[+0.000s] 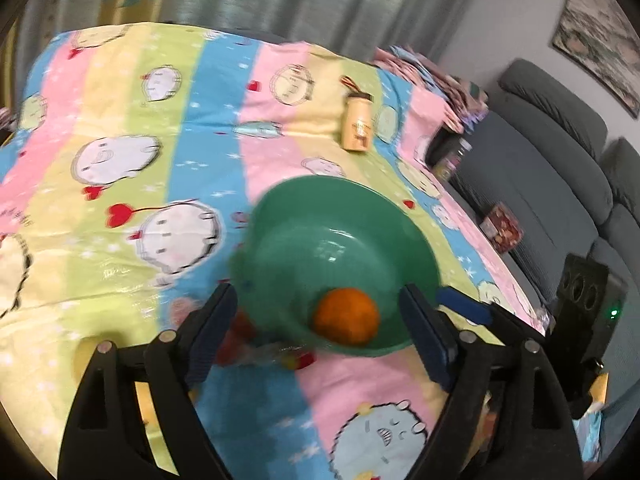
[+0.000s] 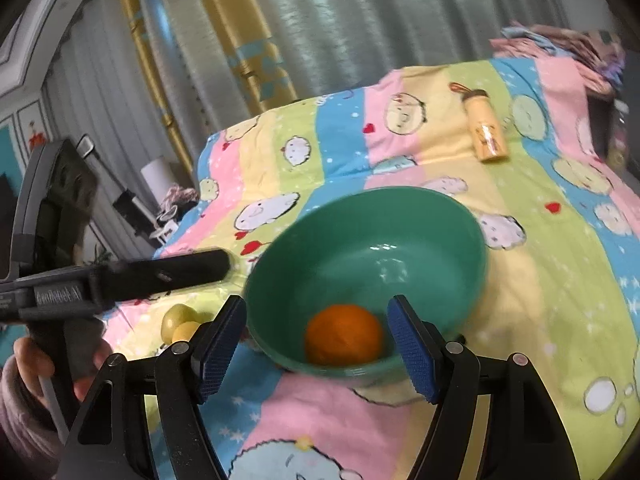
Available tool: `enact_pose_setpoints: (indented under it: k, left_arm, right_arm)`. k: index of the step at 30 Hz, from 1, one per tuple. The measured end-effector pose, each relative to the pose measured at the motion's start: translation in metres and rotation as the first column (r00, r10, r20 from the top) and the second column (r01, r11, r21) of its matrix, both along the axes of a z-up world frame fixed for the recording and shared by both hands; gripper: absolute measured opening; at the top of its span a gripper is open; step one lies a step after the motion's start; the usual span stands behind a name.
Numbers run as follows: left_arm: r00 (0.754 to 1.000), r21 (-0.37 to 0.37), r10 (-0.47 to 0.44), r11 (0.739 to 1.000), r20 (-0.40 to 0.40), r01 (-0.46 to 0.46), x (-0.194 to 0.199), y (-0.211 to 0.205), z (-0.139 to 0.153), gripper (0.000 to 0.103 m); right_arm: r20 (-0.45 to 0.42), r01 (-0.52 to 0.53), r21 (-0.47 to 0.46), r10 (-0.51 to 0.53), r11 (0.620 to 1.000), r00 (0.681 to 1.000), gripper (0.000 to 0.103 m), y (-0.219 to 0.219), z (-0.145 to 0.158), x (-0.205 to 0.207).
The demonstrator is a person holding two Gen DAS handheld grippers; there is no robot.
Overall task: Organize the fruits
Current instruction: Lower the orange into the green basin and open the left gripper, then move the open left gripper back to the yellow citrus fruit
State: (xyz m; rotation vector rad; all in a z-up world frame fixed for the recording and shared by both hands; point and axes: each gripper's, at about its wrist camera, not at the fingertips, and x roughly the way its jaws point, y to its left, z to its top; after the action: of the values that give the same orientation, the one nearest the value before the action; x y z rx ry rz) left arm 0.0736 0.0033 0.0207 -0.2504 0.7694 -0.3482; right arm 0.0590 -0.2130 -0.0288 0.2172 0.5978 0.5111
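1. Left wrist view: black fingers with blue pads fill the bottom edge; the left gripper (image 1: 320, 336) has its jaws spread, pinching nothing. Between the pads the view shows the green bowl (image 1: 340, 216) on the striped cloth (image 1: 120, 128), with an orange (image 1: 346, 316) lying in its near side. Red and yellow bits, blurred, sit just left of the bowl, half hidden by its rim. Risk: a low sweep could catch the bowl's rim and tip or slide it, rolling the orange out.

2. Right wrist view: right gripper (image 2: 316, 344) also spread and empty, the orange (image 2: 343, 340) resting in the bowl (image 2: 420, 240) ahead of it. Small yellow-green fruit (image 2: 180, 322) lie on the cloth to the left, under the left gripper's black finger (image 2: 168, 272). Risk: round fruit may squirt from the pads and roll toward the cloth's edge; both tools crowding that corner could collide. A tan bottle (image 2: 486, 132) lies well apart.
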Motion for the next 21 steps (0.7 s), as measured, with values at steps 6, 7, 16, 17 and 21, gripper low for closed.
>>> enact_pose_setpoints:
  k: [6, 7, 16, 17, 21]
  left_arm:
    - [0.991, -0.018, 0.134, 0.991, -0.01, -0.135, -0.027, 0.051, -0.002, 0.085]
    - [0.987, -0.021, 0.161, 0.987, -0.015, -0.161, -0.034, 0.061, -0.003, 0.084]
    - [0.956, -0.039, 0.285, 0.957, -0.066, -0.288, -0.073, 0.11, -0.017, 0.085]
    - [0.953, -0.041, 0.292, 0.954, -0.074, -0.296, -0.077, 0.114, -0.019, 0.085]
    - [0.949, -0.052, 0.3, 0.951, -0.092, -0.306, -0.089, 0.119, -0.024, 0.084]
  right_arm:
    - [-0.027, 0.026, 0.015, -0.025, 1.0, 0.999, 0.074, -0.014, -0.001, -0.01]
    - [-0.026, 0.025, 0.017, -0.025, 1.0, 0.999, 0.074, -0.014, 0.001, -0.011]
    - [-0.016, -0.024, 0.008, 0.024, 1.0, 1.0, 0.074, 0.002, 0.009, -0.026]
    - [-0.017, -0.035, 0.0, 0.035, 0.999, 0.999, 0.074, 0.006, 0.009, -0.027]
    - [-0.016, -0.069, -0.02, 0.068, 0.997, 0.998, 0.074, 0.016, 0.011, -0.035]
